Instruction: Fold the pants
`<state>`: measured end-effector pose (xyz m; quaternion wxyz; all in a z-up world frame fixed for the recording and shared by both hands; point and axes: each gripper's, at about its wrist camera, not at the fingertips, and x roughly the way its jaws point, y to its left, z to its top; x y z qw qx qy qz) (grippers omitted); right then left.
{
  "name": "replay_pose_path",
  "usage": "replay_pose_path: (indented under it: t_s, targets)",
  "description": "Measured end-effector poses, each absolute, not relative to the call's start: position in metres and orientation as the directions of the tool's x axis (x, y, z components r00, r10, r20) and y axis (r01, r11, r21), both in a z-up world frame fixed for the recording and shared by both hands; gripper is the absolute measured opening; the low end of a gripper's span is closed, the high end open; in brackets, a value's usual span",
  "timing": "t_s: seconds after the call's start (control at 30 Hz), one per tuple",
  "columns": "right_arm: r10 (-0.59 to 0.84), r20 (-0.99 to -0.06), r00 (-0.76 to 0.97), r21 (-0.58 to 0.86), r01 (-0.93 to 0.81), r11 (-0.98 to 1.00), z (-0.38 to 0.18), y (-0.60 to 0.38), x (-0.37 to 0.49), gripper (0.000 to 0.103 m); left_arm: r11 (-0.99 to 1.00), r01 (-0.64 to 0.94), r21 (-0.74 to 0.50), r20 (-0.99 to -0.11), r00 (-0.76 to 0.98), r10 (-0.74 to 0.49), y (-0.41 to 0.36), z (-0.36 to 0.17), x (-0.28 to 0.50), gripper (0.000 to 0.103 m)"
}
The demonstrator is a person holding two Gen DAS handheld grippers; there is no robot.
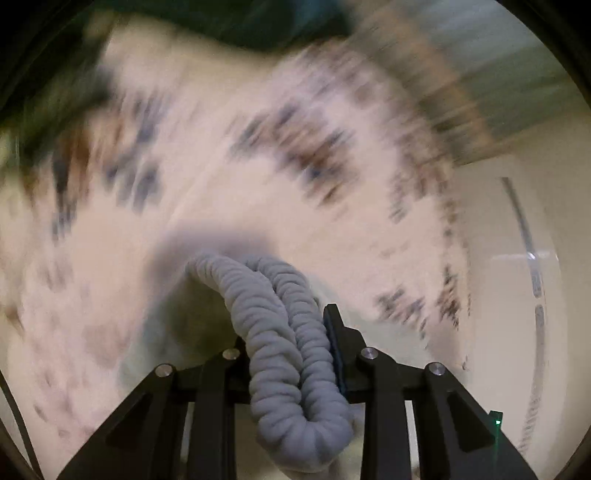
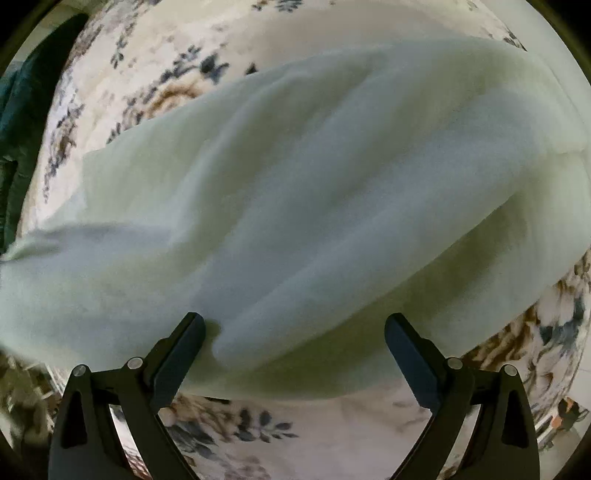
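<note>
The left gripper point(image 1: 295, 332) is clamped on the waistband point(image 1: 284, 332) of the pants — a thick, gathered grey band that bunches up in two ridged folds between the fingers and loops back down toward the camera. Only the right-hand finger point(image 1: 334, 325) of that gripper shows clearly; the other is hidden behind the cloth. Everything beyond is smeared with blur, so the surface under it reads only as a pale bedspread point(image 1: 258, 147) with dark blue and brown flower marks, and a dark green cloth point(image 1: 240, 26) at the top edge is probably a blanket or cushion.

The right gripper point(image 2: 295, 332) points steeply down with its jaws wide apart, holding nothing. Its left finger point(image 2: 184, 350) touches or sits just over a fold of the pants point(image 2: 295, 184), while the right finger point(image 2: 410, 354) lies over the fabric's lower edge. The pants are pale mint-green and soft, spread in long diagonal wrinkles across the flowered bedspread point(image 2: 258, 428), covering most of the view from the left edge to the upper right.
</note>
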<state>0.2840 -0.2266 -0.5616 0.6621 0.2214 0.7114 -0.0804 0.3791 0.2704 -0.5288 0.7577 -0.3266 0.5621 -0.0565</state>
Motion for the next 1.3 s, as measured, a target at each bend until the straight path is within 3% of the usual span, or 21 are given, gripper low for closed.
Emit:
replay_pose_path:
  t_s: [0.07, 0.2, 0.37, 0.43, 0.5, 0.53, 0.57, 0.7, 0.83, 0.97, 1.13, 1.2, 1.3]
  targets:
    - [0.213, -0.976, -0.040, 0.177, 0.426, 0.887, -0.562, -0.222, 0.288, 0.100, 0.761, -0.355, -0.543, -0.839, 0.274, -0.471, 0.278, -0.556, 0.368, 0.031]
    - [0.246, -0.968, -0.053, 0.206, 0.390, 0.897, -0.564, -0.207, 0.292, 0.100, 0.678, -0.455, -0.578, -0.816, 0.305, -0.491, 0.299, -0.565, 0.323, 0.047]
    - [0.282, -0.959, 0.016, 0.264, 0.407, 0.875, -0.556, -0.201, 0.284, 0.100, 0.594, -0.589, -0.547, -0.836, 0.427, -0.346, 0.320, -0.534, 0.257, 0.051]
    - [0.265, -0.961, 0.085, 0.275, 0.426, 0.862, -0.550, -0.204, 0.282, 0.100, 0.690, -0.556, -0.463, -0.875, 0.412, -0.255, 0.294, -0.509, 0.248, 0.051]
    - [0.242, -0.959, 0.146, 0.283, 0.445, 0.850, -0.544, -0.211, 0.277, 0.100, 0.825, -0.476, -0.304, -0.916, 0.385, -0.115, 0.249, -0.486, 0.252, 0.053]
    - [0.235, -0.958, 0.167, 0.286, 0.455, 0.843, -0.541, -0.218, 0.273, 0.100, 0.880, -0.422, -0.219, -0.930, 0.364, -0.057, 0.223, -0.478, 0.254, 0.063]
    - [0.233, -0.955, 0.183, 0.293, 0.469, 0.833, -0.539, -0.226, 0.269, 0.100, 0.917, -0.363, -0.164, -0.937, 0.347, -0.030, 0.199, -0.476, 0.255, 0.071]
    - [0.181, -0.960, 0.213, 0.271, 0.543, 0.795, -0.533, -0.278, 0.256, 0.094, 0.992, -0.121, -0.015, -0.971, 0.241, 0.015, 0.098, -0.501, 0.269, 0.072]
    - [0.156, -0.954, 0.257, 0.290, 0.651, 0.702, -0.532, -0.358, 0.239, 0.094, 0.999, -0.032, 0.022, -0.981, 0.194, 0.028, 0.026, -0.534, 0.279, 0.072]
    - [0.160, -0.933, 0.323, 0.355, 0.749, 0.560, -0.548, -0.436, 0.232, 0.092, 0.998, -0.054, 0.020, -0.992, 0.124, 0.026, -0.002, -0.563, 0.286, 0.072]
    - [0.224, -0.848, 0.480, 0.530, 0.775, 0.344, -0.596, -0.512, 0.239, 0.072, 0.997, -0.066, 0.046, -0.993, 0.101, 0.053, -0.006, -0.576, 0.290, 0.074]
    - [0.249, -0.820, 0.515, 0.571, 0.762, 0.306, -0.610, -0.521, 0.246, 0.016, 0.997, -0.052, 0.058, -0.993, 0.102, 0.063, -0.007, -0.576, 0.291, 0.075]
    - [0.199, -0.809, 0.553, 0.587, 0.745, 0.316, -0.588, -0.517, 0.243, 0.013, 0.997, -0.035, 0.073, -0.992, 0.099, 0.076, -0.008, -0.569, 0.291, 0.075]
